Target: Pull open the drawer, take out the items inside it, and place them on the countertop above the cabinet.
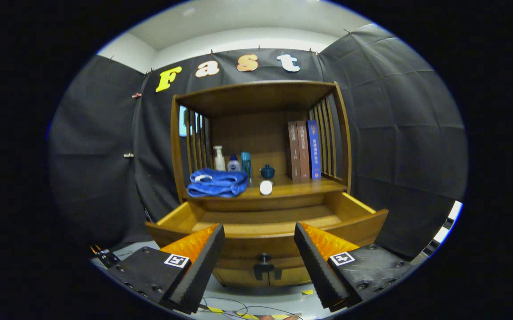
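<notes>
1. Ahead, the gripper [260, 249] has its ribbed black, orange-backed jaws spread wide, gripping nothing.
2. Beyond them, the smooth wooden drawer [265, 224] stands pulled open.
3. Above, a folded blue towel [217, 182] and round white disc [266, 187] lie on the countertop [300, 190].

Claw [260, 242] spread wide and empty before the pulled-out drawer [267, 229], towel [217, 183] on countertop [300, 190].
</notes>
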`<state>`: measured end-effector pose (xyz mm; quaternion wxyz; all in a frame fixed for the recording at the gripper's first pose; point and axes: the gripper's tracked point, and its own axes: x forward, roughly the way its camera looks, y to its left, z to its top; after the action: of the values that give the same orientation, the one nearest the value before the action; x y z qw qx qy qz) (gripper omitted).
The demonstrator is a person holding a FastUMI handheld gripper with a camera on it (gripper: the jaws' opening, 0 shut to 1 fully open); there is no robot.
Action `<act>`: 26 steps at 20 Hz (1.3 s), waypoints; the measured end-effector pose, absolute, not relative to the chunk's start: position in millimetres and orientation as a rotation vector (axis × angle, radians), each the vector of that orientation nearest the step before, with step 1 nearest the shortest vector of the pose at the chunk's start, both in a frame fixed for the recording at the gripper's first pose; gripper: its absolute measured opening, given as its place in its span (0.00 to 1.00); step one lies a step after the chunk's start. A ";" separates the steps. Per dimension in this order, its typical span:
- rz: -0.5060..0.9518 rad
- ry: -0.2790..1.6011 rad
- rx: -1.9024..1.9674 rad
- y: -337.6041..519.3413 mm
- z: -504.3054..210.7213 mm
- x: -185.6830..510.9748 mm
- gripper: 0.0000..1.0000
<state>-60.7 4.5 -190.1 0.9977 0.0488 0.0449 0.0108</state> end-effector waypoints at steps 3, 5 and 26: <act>0.023 0.131 0.087 8.7 -235.9 -49.4 0.99; 0.026 0.152 0.062 10.9 -256.1 -38.5 0.99; -0.020 0.113 -0.058 8.3 -289.3 52.7 0.99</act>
<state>52.7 8.3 -289.3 0.9979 -0.0288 0.0567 -0.0101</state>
